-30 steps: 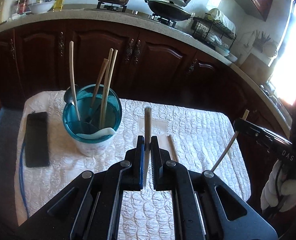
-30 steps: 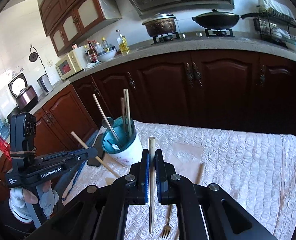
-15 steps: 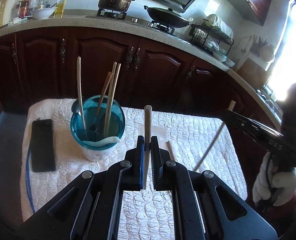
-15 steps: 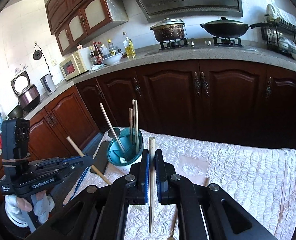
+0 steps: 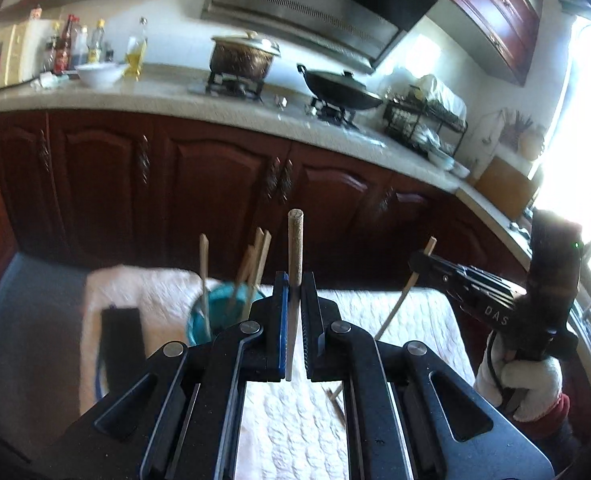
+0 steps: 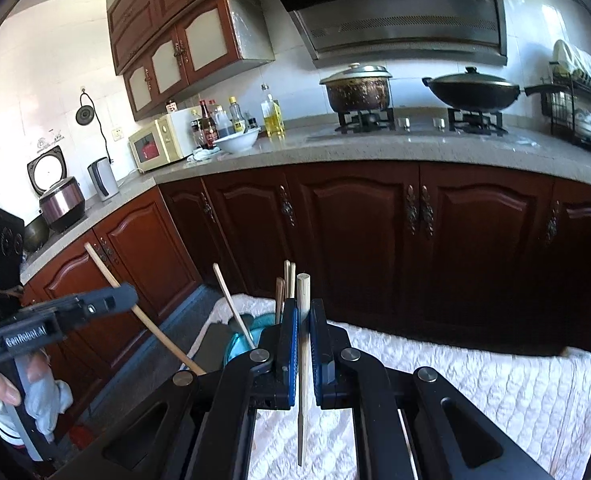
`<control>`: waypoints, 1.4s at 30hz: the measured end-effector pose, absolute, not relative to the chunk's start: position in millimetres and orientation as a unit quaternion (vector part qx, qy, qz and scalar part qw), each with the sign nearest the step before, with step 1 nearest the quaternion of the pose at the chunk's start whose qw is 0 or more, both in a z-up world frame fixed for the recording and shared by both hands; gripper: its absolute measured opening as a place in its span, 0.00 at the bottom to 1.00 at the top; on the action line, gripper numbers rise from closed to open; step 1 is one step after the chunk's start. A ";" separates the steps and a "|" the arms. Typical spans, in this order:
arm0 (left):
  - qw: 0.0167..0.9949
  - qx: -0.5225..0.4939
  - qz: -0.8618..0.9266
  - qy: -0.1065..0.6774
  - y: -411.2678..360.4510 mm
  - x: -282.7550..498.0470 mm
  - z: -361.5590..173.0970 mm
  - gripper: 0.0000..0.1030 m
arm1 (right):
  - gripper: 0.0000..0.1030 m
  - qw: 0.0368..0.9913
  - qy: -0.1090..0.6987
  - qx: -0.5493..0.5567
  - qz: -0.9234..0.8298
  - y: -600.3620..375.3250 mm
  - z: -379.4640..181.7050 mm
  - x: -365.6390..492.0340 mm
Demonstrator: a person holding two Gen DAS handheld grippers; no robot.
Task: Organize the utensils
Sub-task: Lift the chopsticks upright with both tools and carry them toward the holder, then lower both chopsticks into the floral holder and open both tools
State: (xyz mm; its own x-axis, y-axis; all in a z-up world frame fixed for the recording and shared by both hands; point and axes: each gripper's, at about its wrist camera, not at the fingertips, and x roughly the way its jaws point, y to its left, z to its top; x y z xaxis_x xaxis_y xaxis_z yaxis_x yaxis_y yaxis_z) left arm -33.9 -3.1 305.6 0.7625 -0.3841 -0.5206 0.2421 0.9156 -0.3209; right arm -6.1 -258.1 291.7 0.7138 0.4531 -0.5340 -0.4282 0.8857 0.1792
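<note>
Each claw grips one chopstick: left claw (image 5: 294,294) and right claw (image 6: 303,316), above the quilted surface (image 5: 415,312), near the teal holder (image 5: 199,320).

Counter (image 5: 415,312) under a white quilted cloth (image 5: 295,432), teal utensil cup (image 5: 199,320) standing on it, black phone (image 5: 121,344) flat beside, loose chopstick (image 5: 337,406) lying nearby

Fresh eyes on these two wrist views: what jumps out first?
Each view is dominated by black tongs shut on a pale wooden chopstick standing upright between the jaws: the left tongs with their chopstick, the right tongs with theirs. Just behind, on the white quilted cloth, a teal round utensil cup already bristles with more sticks.
</note>
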 end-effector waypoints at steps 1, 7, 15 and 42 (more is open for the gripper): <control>0.934 -0.117 -0.161 0.296 0.9 -29.9 309.7 0.05 | 0.05 0.927 0.290 0.022 0.238 -255.8 294.7 -2.6; 0.944 -0.109 -0.122 0.287 16.3 -2.1 314.2 0.04 | 0.05 0.934 0.268 0.039 0.234 -237.6 307.5 21.2; 0.948 -0.086 -0.084 0.296 16.7 35.6 286.5 0.04 | 0.05 0.934 0.265 0.045 0.237 -206.1 298.4 63.1; 0.923 -0.061 -0.070 0.373 -12.8 71.4 197.7 0.05 | 0.05 0.898 0.363 0.039 0.245 -177.7 184.7 99.3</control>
